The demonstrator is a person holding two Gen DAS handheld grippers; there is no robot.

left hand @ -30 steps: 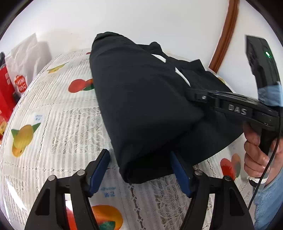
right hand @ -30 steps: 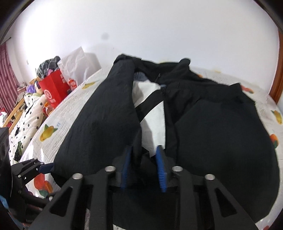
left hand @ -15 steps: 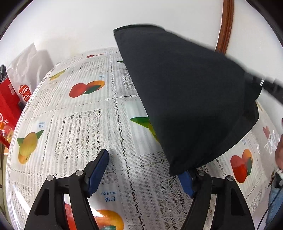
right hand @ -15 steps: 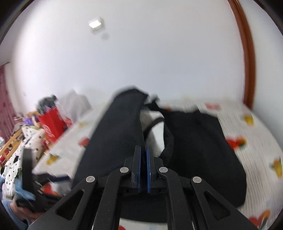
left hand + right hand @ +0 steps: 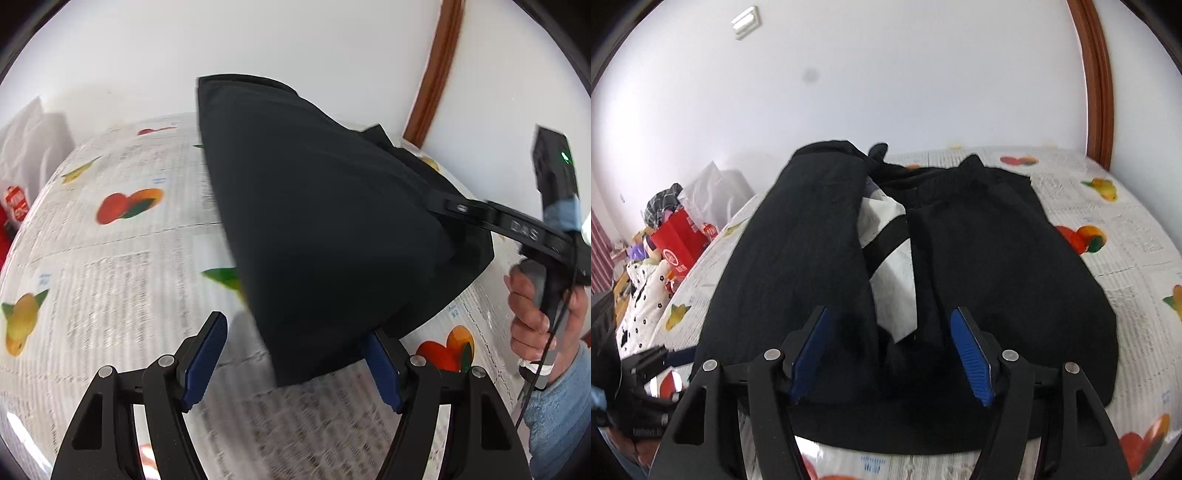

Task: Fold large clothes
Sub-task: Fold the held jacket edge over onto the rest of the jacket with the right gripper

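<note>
Folding a black garment (image 5: 979,266) on a table under a lace cloth printed with fruit (image 5: 110,288). The garment lies across the middle of the table and reaches its near edge in the right wrist view; a white panel with a black stripe (image 5: 890,266) shows between two dark flaps.

Right gripper (image 5: 892,354): jaws opening, blue pads standing clear on either side of the garment's near hem, nothing pinched. Cloth lies directly ahead and below it, between the pads.

Left gripper (image 5: 291,358): jaws wide apart. A hanging corner of the garment (image 5: 295,362) covers the tip of its right finger; the left finger (image 5: 207,354) is over bare tablecloth. Not gripping as far as can be seen.

Key relation: the garment's long axis runs away from the right gripper toward the far edge by the wall. The folded left flap (image 5: 798,258) is raised, tent-like in the left wrist view, and sits just ahead of the left gripper, so the left hand is nearer that flap; the right hand (image 5: 535,310) is nearer the near hem.

Around: red bag (image 5: 681,240) and white bag (image 5: 709,192) off the table's left edge, spotted fabric (image 5: 642,299) below them, wooden door frame (image 5: 1097,81) at the far right corner. Nothing lies on the table in the way of either gripper.
</note>
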